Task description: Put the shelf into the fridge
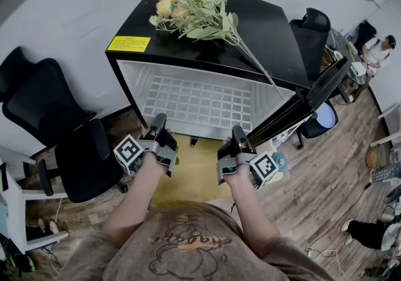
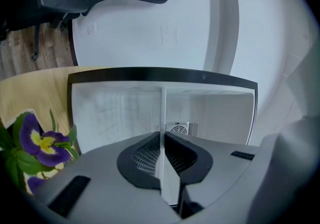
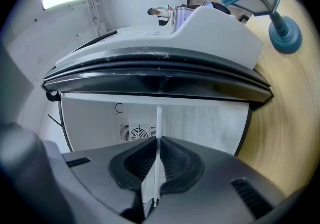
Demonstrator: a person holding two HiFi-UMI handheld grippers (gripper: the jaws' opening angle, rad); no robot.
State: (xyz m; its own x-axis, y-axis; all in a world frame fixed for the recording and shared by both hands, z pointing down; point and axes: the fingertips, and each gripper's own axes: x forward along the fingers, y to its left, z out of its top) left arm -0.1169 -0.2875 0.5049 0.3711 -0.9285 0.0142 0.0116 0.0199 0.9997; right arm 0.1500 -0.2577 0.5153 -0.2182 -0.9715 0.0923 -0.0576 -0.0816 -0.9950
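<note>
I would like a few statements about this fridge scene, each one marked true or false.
1. The left gripper and the right gripper are both shut on the white shelf. True.
2. The door of the fridge is closed. False: it stands open at the right.
3. Flowers lie on top of the fridge. True.
4. The shelf lies on the floor. False: it is held in the fridge's opening.
5. The sticker on the fridge is red. False: yellow.

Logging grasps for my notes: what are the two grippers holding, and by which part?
Both the left gripper and right gripper are shut on the white wire grid shelf, each clamping its near front edge.
</note>
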